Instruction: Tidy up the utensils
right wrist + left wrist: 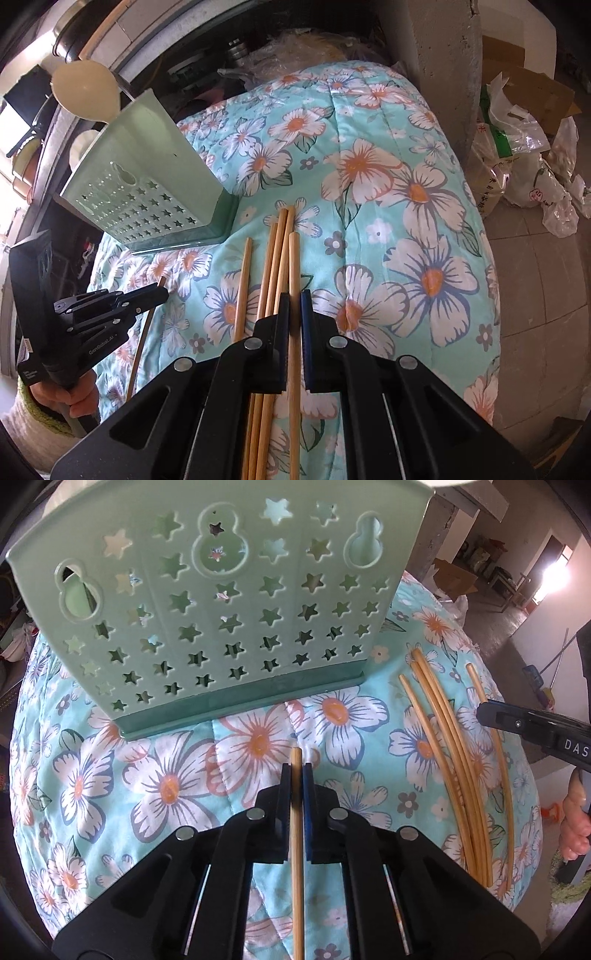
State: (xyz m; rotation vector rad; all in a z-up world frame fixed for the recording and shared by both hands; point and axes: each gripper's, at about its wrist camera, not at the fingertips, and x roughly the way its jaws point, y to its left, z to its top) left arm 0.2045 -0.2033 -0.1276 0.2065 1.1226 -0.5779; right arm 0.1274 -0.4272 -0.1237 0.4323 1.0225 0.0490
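Observation:
My left gripper (296, 767) is shut on a single bamboo chopstick (296, 755), which runs straight back between its pads. Just ahead stands a pale green utensil holder (221, 609) with star-shaped holes, upright on a floral quilt (177, 786). My right gripper (294, 295) is shut on another chopstick (294, 254). Beside it on the left lie several loose chopsticks (275, 258) on the quilt. The left gripper (162, 291) also shows in the right wrist view, left of the pile, with the holder (147, 184) behind it.
A cream spoon (86, 90) rises behind the holder. Plastic bags and cardboard boxes (524, 147) lie on the floor to the right of the quilt's edge. A concrete pillar (443, 74) stands at the far right. A hand (74, 398) grips the left tool.

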